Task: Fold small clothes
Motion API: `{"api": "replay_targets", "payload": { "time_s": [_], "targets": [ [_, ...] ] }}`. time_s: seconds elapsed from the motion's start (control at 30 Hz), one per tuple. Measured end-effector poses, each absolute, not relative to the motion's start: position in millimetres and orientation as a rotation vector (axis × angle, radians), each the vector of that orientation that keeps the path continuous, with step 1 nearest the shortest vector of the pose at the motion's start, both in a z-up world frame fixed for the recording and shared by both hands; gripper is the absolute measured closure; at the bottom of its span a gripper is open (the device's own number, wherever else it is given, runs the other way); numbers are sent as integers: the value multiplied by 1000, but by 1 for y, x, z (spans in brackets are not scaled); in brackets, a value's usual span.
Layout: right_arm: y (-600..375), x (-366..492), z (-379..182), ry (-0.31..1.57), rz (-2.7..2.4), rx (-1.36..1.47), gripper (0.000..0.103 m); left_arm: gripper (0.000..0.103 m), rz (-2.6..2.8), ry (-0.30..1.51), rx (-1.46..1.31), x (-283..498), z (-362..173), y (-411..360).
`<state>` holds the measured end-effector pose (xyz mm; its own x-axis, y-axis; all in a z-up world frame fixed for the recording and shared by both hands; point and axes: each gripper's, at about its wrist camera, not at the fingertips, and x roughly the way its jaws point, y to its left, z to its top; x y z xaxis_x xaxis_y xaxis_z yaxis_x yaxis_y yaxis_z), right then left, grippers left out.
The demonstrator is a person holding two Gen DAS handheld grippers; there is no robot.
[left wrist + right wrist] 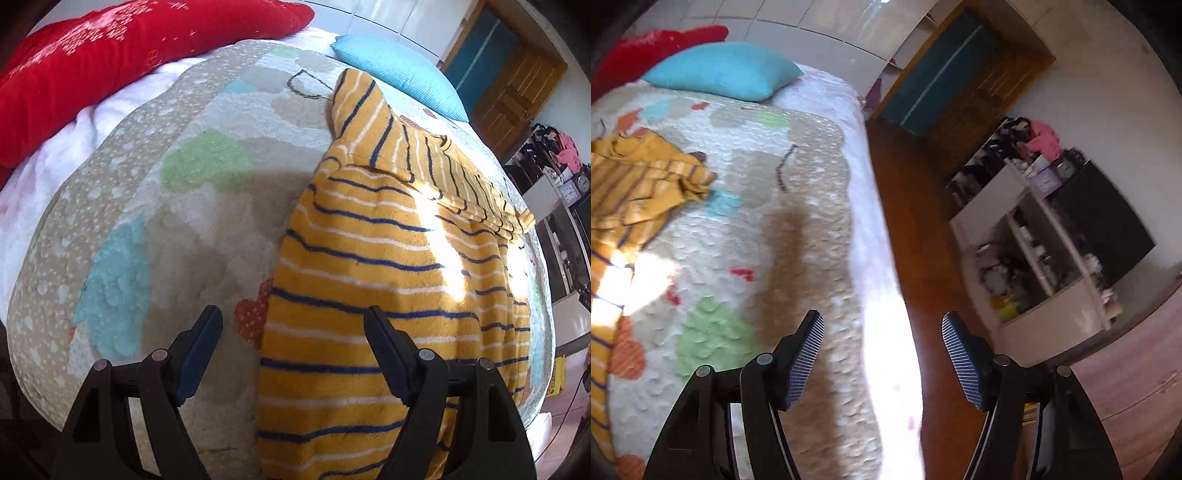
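Your left gripper gapes wide and empty over the striped top, whose hem runs off the bottom edge, while your right gripper, also wide open, hangs over the blurry bed edge.

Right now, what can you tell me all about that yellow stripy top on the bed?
The yellow stripy top looks soft and fleecy, mustard yellow with dark blue and white stripes. It lies spread on the patterned quilt, its upper part folded over with one sleeve pointing toward the blue pillow. Sunlight falls across it. The left gripper hovers open over its near edge; nothing grips it.
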<state>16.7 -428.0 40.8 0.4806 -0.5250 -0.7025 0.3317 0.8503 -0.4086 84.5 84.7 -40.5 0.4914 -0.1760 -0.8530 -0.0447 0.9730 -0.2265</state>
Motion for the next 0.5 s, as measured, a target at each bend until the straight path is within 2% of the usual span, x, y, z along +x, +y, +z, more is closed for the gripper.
{"api": "replay_targets", "payload": {
  "time_s": [0.17,0.4,0.43,0.47,0.5],
  "targets": [
    [-374,-13,1,930,-356,-89,31,25,-83,916,-54,155,-11,60],
    [-313,-31,-41,949,-268,-21,31,25,-84,907,105,260,-16,16],
    [-312,-32,-43,945,-274,-7,31,27,-95,920,154,269,-20,5],
    [-313,-31,-43,940,-282,9,31,56,-113,947,202,278,-26,-4],
    [-315,-30,-44,938,-284,29,31,80,-138,981,219,285,-31,-10]
  ]
}}
